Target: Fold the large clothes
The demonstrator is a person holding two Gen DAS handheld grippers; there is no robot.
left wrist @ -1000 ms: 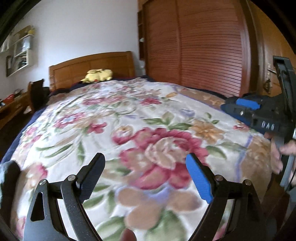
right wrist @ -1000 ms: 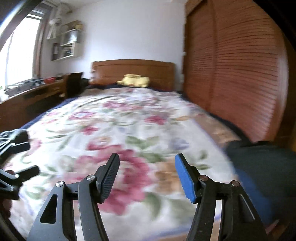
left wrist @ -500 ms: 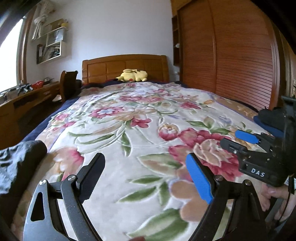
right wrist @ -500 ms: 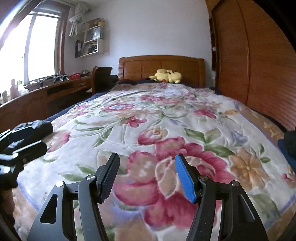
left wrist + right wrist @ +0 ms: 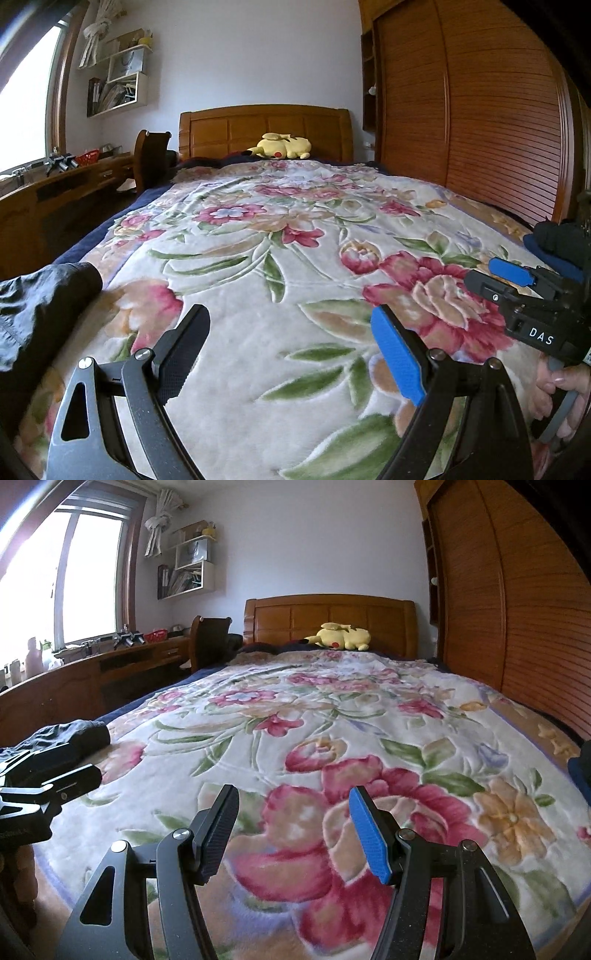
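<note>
Floral blanket (image 5: pixel 258 295) lies bare between both grippers – left (image 5: pixel 290 350) and right (image 5: pixel 291 830) gape, holding nothing. Dark garment (image 5: pixel 40 306) bunched at the blanket's left edge. Only the right view shows the window (image 5: pixel 74 579).

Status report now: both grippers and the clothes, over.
Left gripper open, empty. Right gripper open, empty. Dark garment bunched at left bed edge, untouched. Nothing blocking.

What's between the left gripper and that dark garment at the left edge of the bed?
Nothing visible. The dark garment lies on the floral blanket just left of the open left gripper, with only bare blanket between them.
</note>
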